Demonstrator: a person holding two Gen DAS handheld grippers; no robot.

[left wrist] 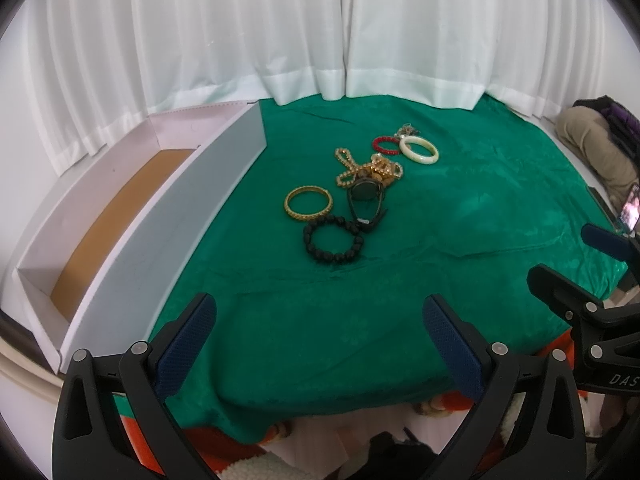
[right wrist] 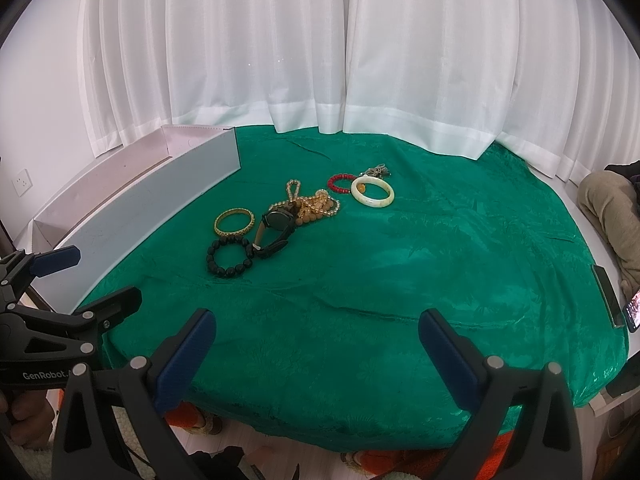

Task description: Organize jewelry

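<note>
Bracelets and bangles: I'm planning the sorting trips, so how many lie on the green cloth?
4. Black bead bracelet nearest; gold bangle beside it; red bead bracelet and white bangle farthest. The tangled bead pile may hide more.

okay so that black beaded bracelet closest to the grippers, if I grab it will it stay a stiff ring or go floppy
The black beaded bracelet is separate round beads in a slightly uneven loop, so it probably flexes and sags when lifted by one side. The beads look glossy, so they may slip between the pads. Lying flat on the green cloth, it seems unlikely to roll if nudged.
</note>
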